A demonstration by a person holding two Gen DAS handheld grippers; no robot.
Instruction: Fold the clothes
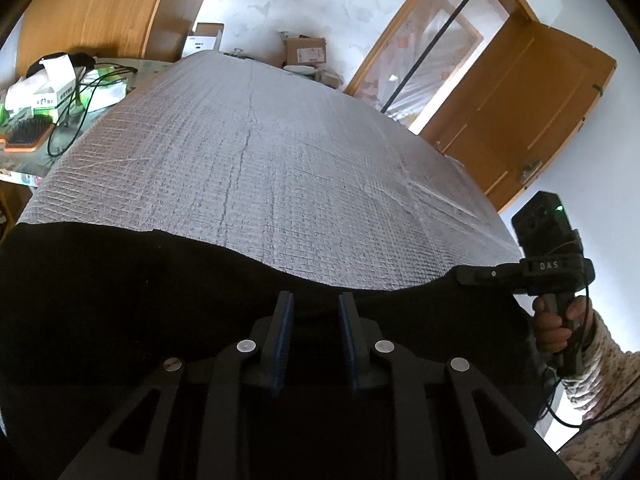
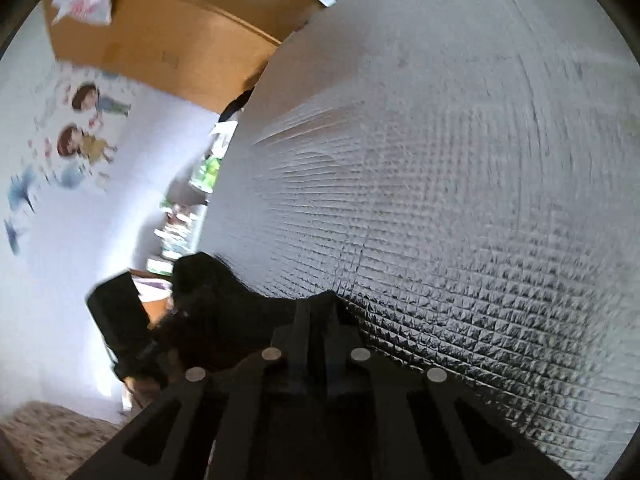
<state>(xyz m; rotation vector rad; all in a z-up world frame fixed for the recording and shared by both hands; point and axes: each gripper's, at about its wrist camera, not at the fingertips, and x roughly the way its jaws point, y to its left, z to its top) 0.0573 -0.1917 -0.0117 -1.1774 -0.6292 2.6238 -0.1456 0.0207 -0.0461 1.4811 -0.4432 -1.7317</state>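
A black garment [image 1: 132, 304] lies across the near part of a table covered with a silver quilted mat [image 1: 260, 168]. My left gripper [image 1: 314, 304] hovers over the garment's far edge with its blue-padded fingers [image 1: 285, 320] apart and nothing between them. My right gripper shows at the right of the left wrist view [image 1: 468, 274], held at the garment's right corner. In the right wrist view the right gripper [image 2: 318, 310] has its fingers close together on the black cloth [image 2: 224, 300], lifted over the mat [image 2: 440, 200]. That view is blurred.
A side table at far left holds a hairbrush [image 1: 26, 138], a tissue box [image 1: 52, 88] and cables. Cardboard boxes [image 1: 306, 53] stand beyond the table's far end. A wooden door [image 1: 532, 120] is at the right. The left gripper's body [image 2: 120, 316] shows in the right wrist view.
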